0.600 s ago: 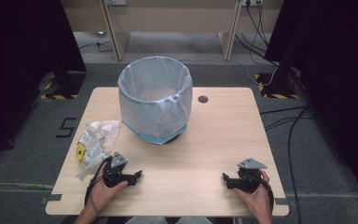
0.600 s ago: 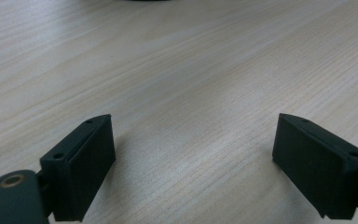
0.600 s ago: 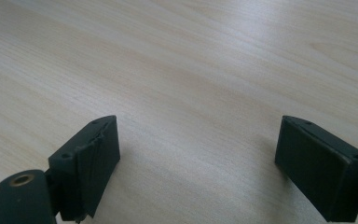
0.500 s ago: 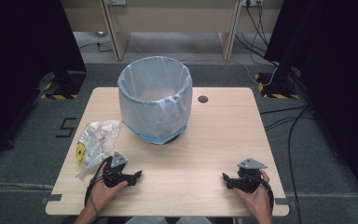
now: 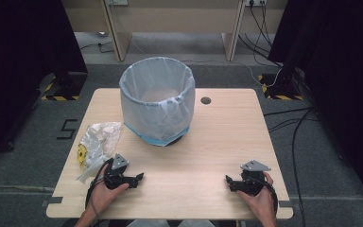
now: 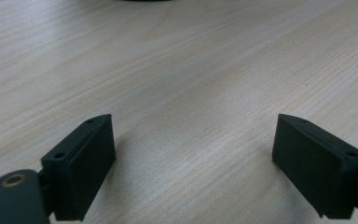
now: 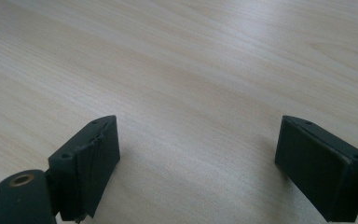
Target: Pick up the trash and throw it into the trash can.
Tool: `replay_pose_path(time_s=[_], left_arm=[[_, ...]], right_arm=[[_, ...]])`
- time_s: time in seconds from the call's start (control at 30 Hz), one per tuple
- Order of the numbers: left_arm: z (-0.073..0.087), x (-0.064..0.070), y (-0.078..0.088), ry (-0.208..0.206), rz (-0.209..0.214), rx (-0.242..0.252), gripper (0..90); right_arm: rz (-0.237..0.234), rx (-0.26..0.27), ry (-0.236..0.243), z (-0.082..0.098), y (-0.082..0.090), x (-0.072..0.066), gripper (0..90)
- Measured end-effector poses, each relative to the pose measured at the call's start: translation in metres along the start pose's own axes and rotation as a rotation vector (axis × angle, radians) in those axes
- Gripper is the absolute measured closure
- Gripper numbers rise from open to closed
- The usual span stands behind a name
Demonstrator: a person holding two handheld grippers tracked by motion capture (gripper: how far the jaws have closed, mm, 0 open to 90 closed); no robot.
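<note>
front table point(image 5: 208, 156) bare | lined bin point(image 5: 157, 101) blocks centre; plastic bag point(image 5: 97, 142) blocks left

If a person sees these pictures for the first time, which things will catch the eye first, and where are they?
The eye goes first to the bin lined with a pale plastic bag, which stands at the far middle of the wooden table. Next comes the crumpled clear wrapper with a yellow spot, lying near the table's left edge. At the near edge rest the left gripper, beside the wrapper, and the right gripper, both open and holding nothing.
</note>
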State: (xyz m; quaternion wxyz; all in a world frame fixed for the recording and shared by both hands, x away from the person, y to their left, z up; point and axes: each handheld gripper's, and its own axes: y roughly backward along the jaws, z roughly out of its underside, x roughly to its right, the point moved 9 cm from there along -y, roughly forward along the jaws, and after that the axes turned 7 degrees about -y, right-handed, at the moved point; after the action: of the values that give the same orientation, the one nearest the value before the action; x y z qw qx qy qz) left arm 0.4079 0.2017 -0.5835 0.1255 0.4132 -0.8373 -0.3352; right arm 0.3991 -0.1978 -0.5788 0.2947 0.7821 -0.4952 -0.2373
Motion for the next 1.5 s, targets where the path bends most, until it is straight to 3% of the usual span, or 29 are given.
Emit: replay_pose_path(time_s=[0.13,0.43,0.6,0.73,0.8,1.03,1.5], left_arm=[[-0.002,-0.002,0.004,0.043,0.038,0.003,15.7],[-0.014,0.000,0.017,0.026,0.040,0.008,15.8],[-0.024,-0.005,0.029,0.045,0.042,0.022,15.8],[-0.035,-0.017,0.043,0.055,-0.006,0.052,16.1],[-0.041,-0.030,0.056,0.076,-0.044,0.065,16.1],[-0.039,-0.055,0.071,0.106,-0.088,0.037,16.1],[-0.030,-0.084,0.078,0.146,-0.138,0.006,16.0]], right_arm=[[-0.001,0.000,0.003,0.000,0.000,0.000,14.0],[-0.002,0.001,0.004,0.000,0.000,0.000,13.9],[-0.002,0.000,0.004,0.000,0.000,0.000,13.9],[-0.004,0.000,0.005,0.000,0.000,0.000,13.7],[-0.005,-0.001,0.005,0.000,0.000,0.000,13.6],[-0.006,-0.001,0.006,0.000,0.000,0.000,13.6],[-0.008,-0.001,0.007,0.000,0.000,0.000,13.3]])
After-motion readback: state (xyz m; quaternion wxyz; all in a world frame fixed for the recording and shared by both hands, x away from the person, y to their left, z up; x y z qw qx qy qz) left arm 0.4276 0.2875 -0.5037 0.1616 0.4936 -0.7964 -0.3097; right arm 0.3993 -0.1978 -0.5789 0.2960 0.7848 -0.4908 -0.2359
